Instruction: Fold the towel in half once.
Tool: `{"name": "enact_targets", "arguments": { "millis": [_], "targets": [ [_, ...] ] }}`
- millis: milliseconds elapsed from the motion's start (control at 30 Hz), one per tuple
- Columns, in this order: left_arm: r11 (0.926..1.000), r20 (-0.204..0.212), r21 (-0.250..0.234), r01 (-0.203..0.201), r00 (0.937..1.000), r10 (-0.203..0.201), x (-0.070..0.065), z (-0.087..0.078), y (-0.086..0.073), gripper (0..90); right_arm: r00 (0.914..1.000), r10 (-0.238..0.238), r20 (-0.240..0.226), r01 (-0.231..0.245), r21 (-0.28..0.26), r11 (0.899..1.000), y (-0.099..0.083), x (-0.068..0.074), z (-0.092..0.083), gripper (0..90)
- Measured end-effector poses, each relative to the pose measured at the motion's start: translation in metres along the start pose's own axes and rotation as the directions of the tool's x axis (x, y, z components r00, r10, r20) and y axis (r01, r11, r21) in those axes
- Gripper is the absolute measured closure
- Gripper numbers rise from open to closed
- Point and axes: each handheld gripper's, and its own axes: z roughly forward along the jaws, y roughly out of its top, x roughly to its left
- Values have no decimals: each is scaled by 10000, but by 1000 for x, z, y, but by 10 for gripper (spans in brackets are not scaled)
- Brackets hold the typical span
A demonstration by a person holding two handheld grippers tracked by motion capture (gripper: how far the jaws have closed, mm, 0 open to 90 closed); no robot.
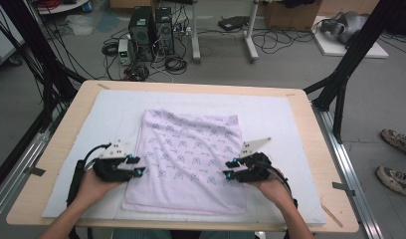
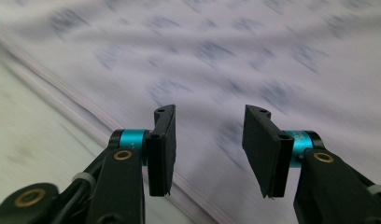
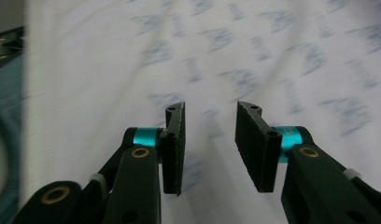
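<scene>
The folded patterned towel [image 1: 186,162] lies flat on the bench [image 1: 310,124]. The left hand-held gripper [image 1: 139,166] and the right hand-held gripper [image 1: 228,169] hover at its side edges. Both have their jaws spread, pinching nothing.

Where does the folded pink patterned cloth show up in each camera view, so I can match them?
High view: the folded pink cloth lies mid-table on the white mat, between both grippers.
Left gripper view: it spreads across the top and right, its folded edge running diagonally past the open jaws.
Right gripper view: it spreads behind the open jaws.
Shared landmark: the cloth's blue printed motifs.
</scene>
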Motion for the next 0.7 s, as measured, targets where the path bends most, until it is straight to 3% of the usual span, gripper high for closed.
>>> {"name": "enact_targets", "arguments": {
  "millis": [133, 167, 233, 267, 300, 333, 400, 467, 600, 667, 700],
  "targets": [
    [9996, 505, 156, -238, 9985, 230, -21, -7, -22, 594, 9981, -386, -483, 386, 6, 9993, -25, 34, -2, 621],
    [9990, 305, -2, -457, 9985, 457, -27, -8, -27, 612, 9979, -420, -487, 424, 70, 9991, -30, 39, 0, 630],
    [9986, 535, -27, -531, 9972, 532, -28, -10, -28, 762, 9980, -526, -341, 537, 329, 9980, -42, 48, 7, 687],
    [9988, 568, 1, -495, 9972, 494, -27, -10, -27, 852, 9981, -600, -147, 601, 24, 9982, -45, 50, 6, 808],
    [9987, 592, 21, -509, 9970, 507, -27, -11, -26, 868, 9985, -506, -216, 506, 19, 9987, -46, 50, 5, 871],
    [9981, 540, 26, -622, 9966, 620, -27, -12, -25, 880, 9981, -532, -320, 533, 13, 9986, -45, 49, 5, 878],
    [9981, 465, -150, -602, 9971, 608, -26, -18, -23, 881, 9974, -621, -369, 626, 144, 9979, -41, 48, 4, 882],
    [9985, 470, -447, -324, 9983, 345, -24, -28, -24, 881, 9964, -714, -455, 715, -5, 9974, -38, 47, -1, 883],
    [9995, 580, -311, -55, 9983, 73, -24, -34, -32, 871, 9961, -620, -626, 604, -270, 9978, -37, 47, -12, 884],
    [9997, 462, -244, -85, 9989, 96, -27, -31, -33, 744, 9949, -596, -810, 580, -211, 9981, -38, 46, -11, 875],
    [9996, 481, -270, 1, 9988, 12, -29, -29, -33, 640, 9948, -581, -837, 565, -219, 9982, -40, 46, -11, 818]
  ]
}}
